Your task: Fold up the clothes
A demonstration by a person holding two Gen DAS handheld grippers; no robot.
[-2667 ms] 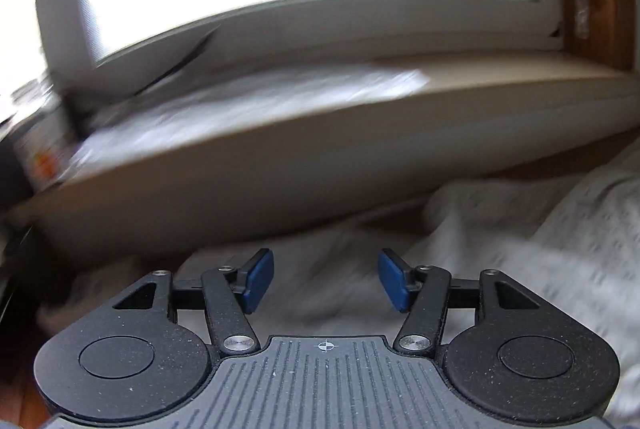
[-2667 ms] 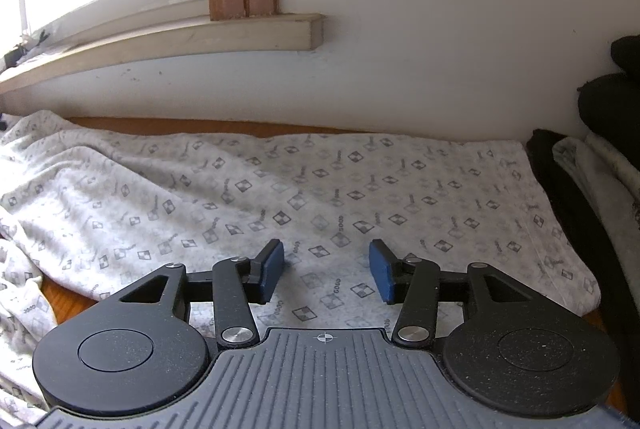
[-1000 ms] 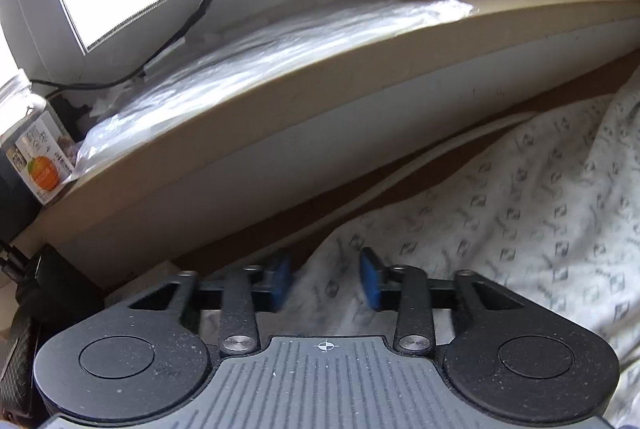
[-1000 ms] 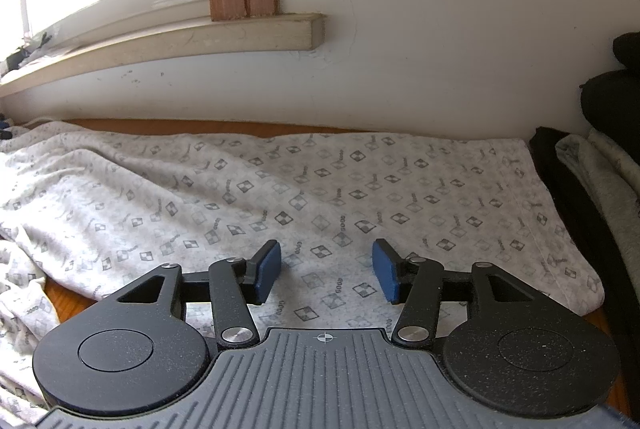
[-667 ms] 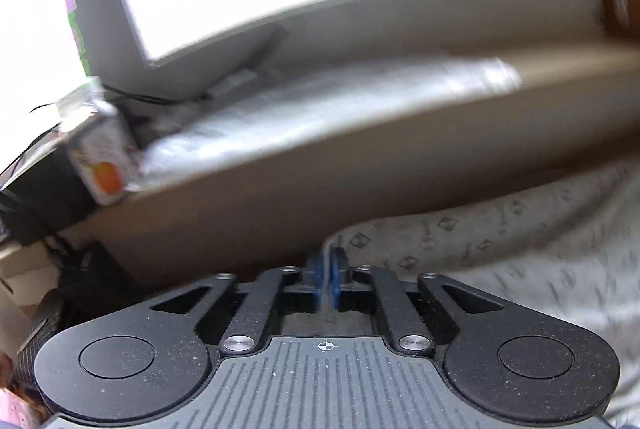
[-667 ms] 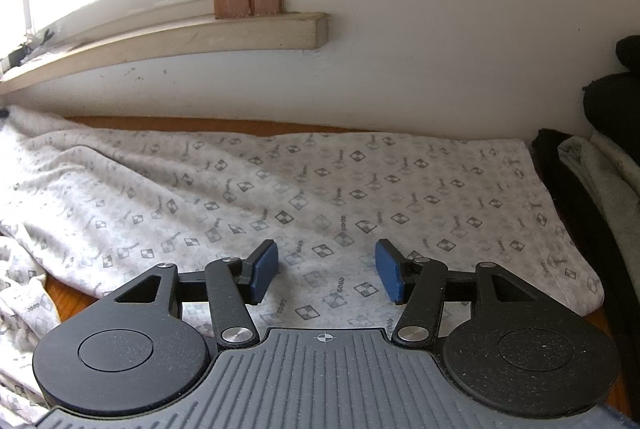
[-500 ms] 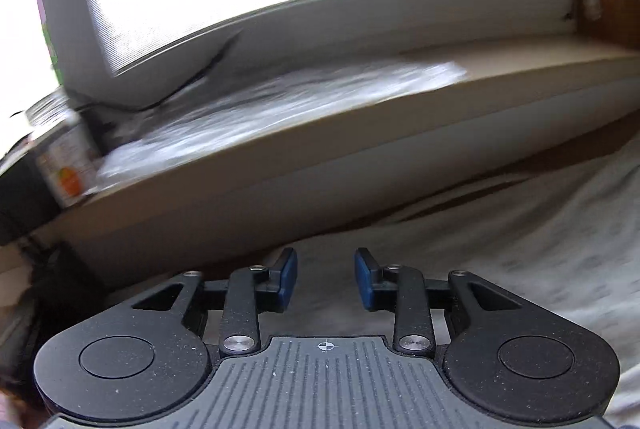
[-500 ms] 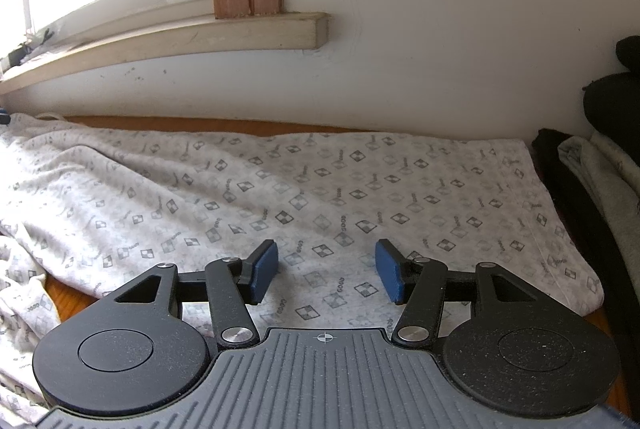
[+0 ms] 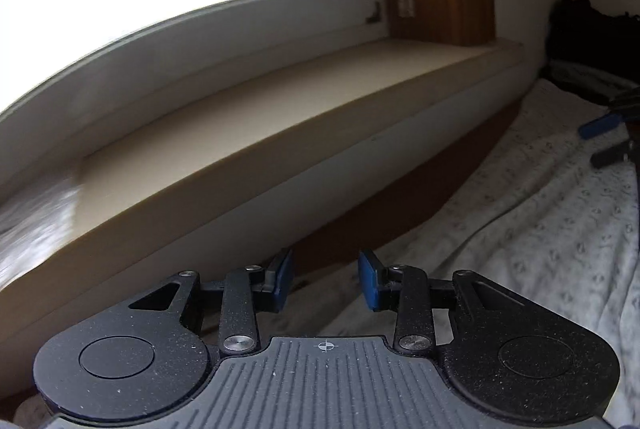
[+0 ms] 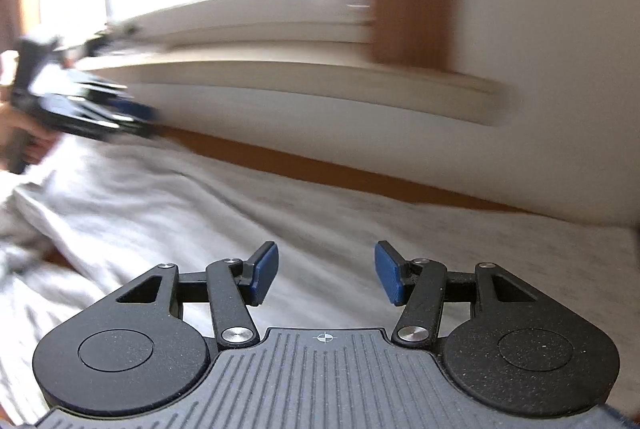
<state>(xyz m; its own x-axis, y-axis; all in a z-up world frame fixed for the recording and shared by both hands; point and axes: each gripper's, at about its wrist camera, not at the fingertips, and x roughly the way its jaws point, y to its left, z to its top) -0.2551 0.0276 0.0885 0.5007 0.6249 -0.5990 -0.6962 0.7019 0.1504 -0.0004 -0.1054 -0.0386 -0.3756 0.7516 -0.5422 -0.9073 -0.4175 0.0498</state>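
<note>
— Both cameras have swung since half a second ago: what changed?

— On the left, the left tool (image 9: 326,285) now faces the bare right end of the windowsill (image 9: 304,109), and its blue pads have spread wider apart. They hold nothing.

— Where is the garment?

— The patterned white garment (image 9: 552,225) lies spread on the wooden table (image 9: 448,185) below the sill, running from under the left tool away to the right. A fold ridge crosses it.

— And further right?

— At the right edge of the left view, the right tool (image 9: 606,143) shows over the cloth, with a dark heap of clothes (image 9: 580,29) behind it against the wall.

— Its state?

— The right tool's own view, blurred by motion, shows the pads wide apart with nothing between them, above the cloth. The left tool appears at far left there, gripped by a hand (image 10: 16,125).
</note>
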